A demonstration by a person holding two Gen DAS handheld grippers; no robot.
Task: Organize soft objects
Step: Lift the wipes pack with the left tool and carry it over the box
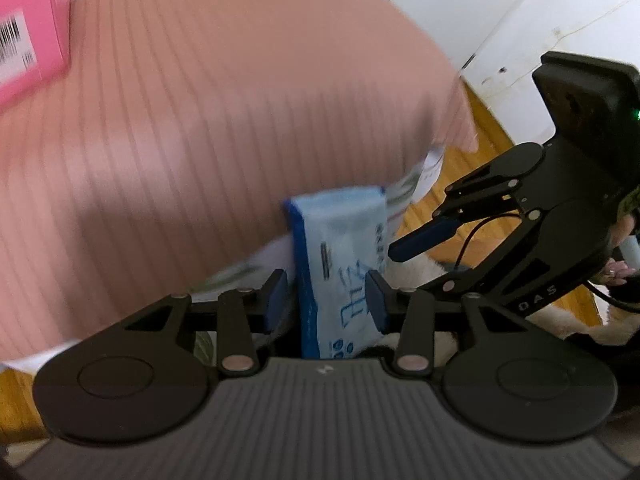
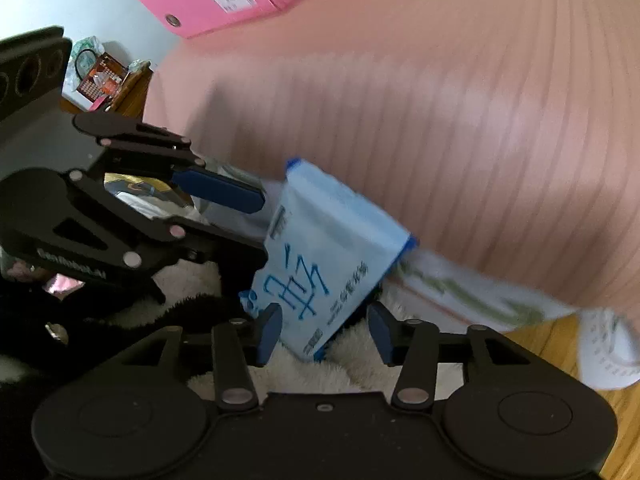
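Left fingers (image 1: 280,300) seemingly pinch blue pack (image 1: 340,248).

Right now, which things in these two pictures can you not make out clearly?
- Blue pack, left wrist view: lower end hidden behind the tool body.
- Print on the pack, both views: blurred.
- White printed paper, right wrist view: motion blur.
- Pink box, left wrist view: cut off by the edge.
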